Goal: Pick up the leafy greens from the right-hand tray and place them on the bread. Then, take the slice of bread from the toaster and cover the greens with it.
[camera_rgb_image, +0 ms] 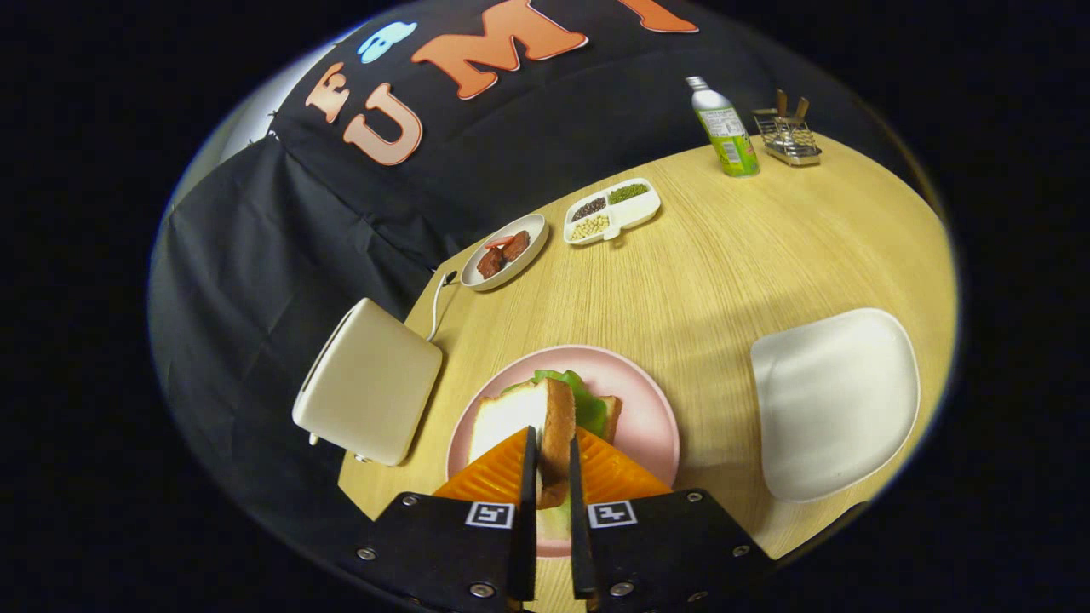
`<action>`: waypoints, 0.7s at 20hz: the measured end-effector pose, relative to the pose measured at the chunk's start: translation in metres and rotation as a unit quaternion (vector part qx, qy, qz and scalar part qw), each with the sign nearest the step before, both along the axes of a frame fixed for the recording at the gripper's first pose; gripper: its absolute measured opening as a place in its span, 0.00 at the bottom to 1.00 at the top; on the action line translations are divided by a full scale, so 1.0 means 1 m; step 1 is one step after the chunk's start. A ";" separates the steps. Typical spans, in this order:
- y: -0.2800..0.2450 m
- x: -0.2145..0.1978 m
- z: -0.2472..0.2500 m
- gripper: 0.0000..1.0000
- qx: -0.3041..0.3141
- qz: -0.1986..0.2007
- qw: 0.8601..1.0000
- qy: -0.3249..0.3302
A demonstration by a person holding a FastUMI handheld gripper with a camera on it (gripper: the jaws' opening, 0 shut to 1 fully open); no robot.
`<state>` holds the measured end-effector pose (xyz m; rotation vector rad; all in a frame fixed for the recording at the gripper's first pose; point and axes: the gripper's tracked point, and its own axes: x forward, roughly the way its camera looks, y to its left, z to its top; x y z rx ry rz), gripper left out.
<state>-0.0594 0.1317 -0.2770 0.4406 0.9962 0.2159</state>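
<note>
Leafy greens (586, 400), a bright green crinkled leaf, already lie on the lower slice of bread (610, 415) on the round pink plate (651, 400), just ahead of your fingers; judge the first half of the task done. The right-hand tray (834, 400), a white rounded-square dish to the right of the plate, has nothing on it.

Your hand-held gripper (552, 468) is clamped on the second slice of toasted bread (545, 426), white crumb with a brown crust, with both fingers pressing its faces. That slice stands on edge between the fingers, above the near-left part of the plate and beside the greens; whether its lower edge touches them cannot be told.

The cream-coloured toaster (370, 383) stands to the left of the plate with its cord running to the far side, and its slot cannot be seen from here.

What remains, as a judgement: you tip the held slice flat over the greens, square it to the lower slice, then let go.

Further off on the pale wooden table (749, 255) sit an oval dish of red-brown food (504, 251), a divided white dish of beans (613, 211), a green bottle (724, 128) and a wire rack (788, 136).
</note>
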 end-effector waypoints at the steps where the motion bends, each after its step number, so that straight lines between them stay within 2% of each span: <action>1: -0.003 0.001 -0.003 0.25 -0.018 0.003 1.000 -0.007; 3: -0.009 -0.001 -0.006 0.35 -0.051 0.010 0.998 -0.018; 6: -0.016 0.002 -0.004 0.40 -0.080 0.015 0.996 -0.039; 10: -0.024 0.020 0.022 0.50 -0.090 -0.008 0.991 -0.094; 14: -0.031 0.043 0.058 0.57 -0.121 -0.022 0.977 -0.172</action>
